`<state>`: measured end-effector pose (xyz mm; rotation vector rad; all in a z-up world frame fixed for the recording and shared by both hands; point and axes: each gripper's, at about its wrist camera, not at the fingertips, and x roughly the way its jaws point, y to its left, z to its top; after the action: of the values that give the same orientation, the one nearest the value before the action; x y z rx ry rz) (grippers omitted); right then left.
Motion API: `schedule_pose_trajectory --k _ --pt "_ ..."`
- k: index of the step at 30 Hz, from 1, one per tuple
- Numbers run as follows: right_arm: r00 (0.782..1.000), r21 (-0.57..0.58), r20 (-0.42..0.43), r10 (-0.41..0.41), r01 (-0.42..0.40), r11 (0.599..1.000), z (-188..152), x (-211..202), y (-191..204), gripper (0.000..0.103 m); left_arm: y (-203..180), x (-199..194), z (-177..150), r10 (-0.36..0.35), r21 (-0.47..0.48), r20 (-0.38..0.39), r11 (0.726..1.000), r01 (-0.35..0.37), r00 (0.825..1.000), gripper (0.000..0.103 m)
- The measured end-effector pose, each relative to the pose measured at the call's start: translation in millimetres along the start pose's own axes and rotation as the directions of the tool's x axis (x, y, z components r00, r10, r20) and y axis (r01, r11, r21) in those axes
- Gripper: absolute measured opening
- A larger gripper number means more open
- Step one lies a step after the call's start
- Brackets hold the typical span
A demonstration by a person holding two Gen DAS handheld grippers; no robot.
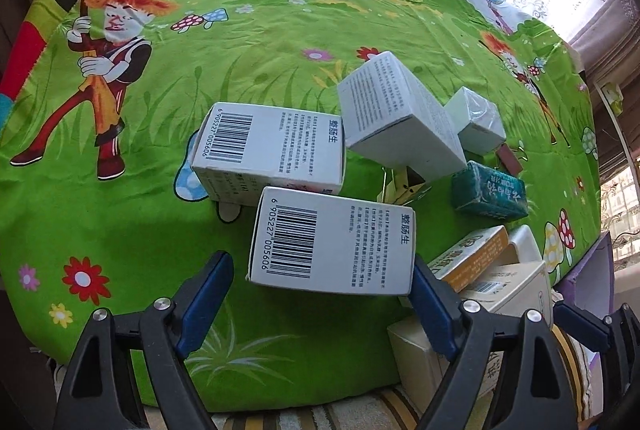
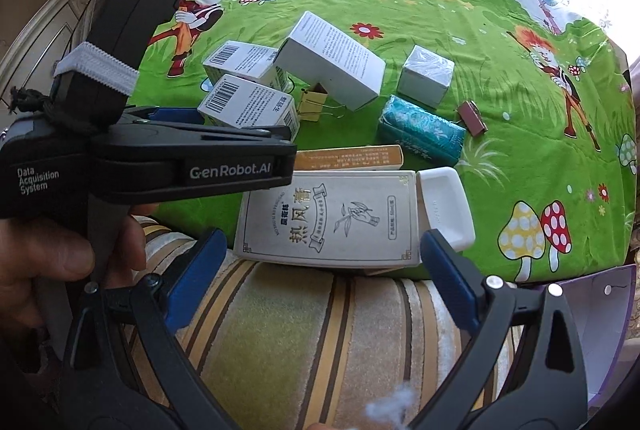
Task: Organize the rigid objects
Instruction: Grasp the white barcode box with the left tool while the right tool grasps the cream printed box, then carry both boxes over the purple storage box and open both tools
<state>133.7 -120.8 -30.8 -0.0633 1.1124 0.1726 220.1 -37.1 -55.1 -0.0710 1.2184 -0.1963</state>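
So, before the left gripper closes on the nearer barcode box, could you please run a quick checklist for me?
1. Left gripper open: ok.
2. Nearer barcode box between its fingers: ok.
3. Right finger clear of orange box: not ok, crowded.
4. Farther barcode box apart from the target: cannot tell, corners overlap.
5. Right gripper open, holding nothing: ok.

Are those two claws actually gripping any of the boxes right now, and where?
Neither is. The left claw stands open around the nearest barcode box without clamping it; the right claw is open and empty.
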Motion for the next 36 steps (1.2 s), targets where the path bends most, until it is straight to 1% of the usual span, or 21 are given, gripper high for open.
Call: schedule_pose_trajectory --k 1,2,3,7,13,23,29,30,31,36 --pt "1.0 0.003 -0.003 -0.002 0.002 1.0 0.7 1.7 -0.1 0.099 1.8 0.7 0.2 -0.001 -0.007 0.001 1.0 0.001 1.0 0.084" --pt "1.0 0.004 -0.007 -0.004 0.004 1.0 1.5 3.5 -0.2 0.099 3.0 0.7 0.3 -0.007 -0.01 0.004 1.0 0.007 1.0 0.076" --pt "1.0 0.003 -0.011 -0.006 0.006 1.0 2.1 5.2 0.1 0.099 3.7 1.0 0.1 -0.011 -0.011 0.002 1.0 0.011 1.0 0.074" --pt "1.0 -0.002 -0.019 -0.017 0.017 1.0 3.2 11.2 2.7 0.099 4.0 -3.6 -2.7 -0.025 -0.009 0.024 1.0 0.025 0.999 0.074" --pt "0.999 -0.02 -0.013 -0.031 0.031 0.999 4.9 12.5 7.8 0.1 8.6 -23.6 -10.4 -0.025 -0.02 0.091 0.999 0.027 0.996 0.073" --pt "0.999 -0.015 -0.005 -0.042 0.042 0.999 7.4 13.2 10.6 0.101 19.9 -40.2 -19.0 -0.028 -0.078 0.149 0.996 0.04 0.988 0.073" --pt "0.996 -0.019 -0.044 -0.071 0.07 0.997 9.5 26.1 13.3 0.102 21.1 -48.7 -26.5 -0.02 -0.094 0.175 0.995 0.037 0.984 0.073" --pt "0.996 -0.021 -0.041 -0.076 0.075 0.997 8.9 25.6 13.6 0.101 21.3 -51.1 -28.4 -0.018 -0.095 0.181 0.995 0.036 0.983 0.073" --pt "0.996 -0.024 -0.035 -0.084 0.084 0.996 8.1 24.4 14.0 0.099 21.4 -53.9 -30.1 -0.015 -0.098 0.189 0.995 0.034 0.982 0.073" --pt "0.995 -0.037 0.004 -0.1 0.1 0.994 3.6 13.7 15.1 0.099 19.7 -67.2 -37.0 -0.011 -0.098 0.222 0.995 0.034 0.975 0.073"
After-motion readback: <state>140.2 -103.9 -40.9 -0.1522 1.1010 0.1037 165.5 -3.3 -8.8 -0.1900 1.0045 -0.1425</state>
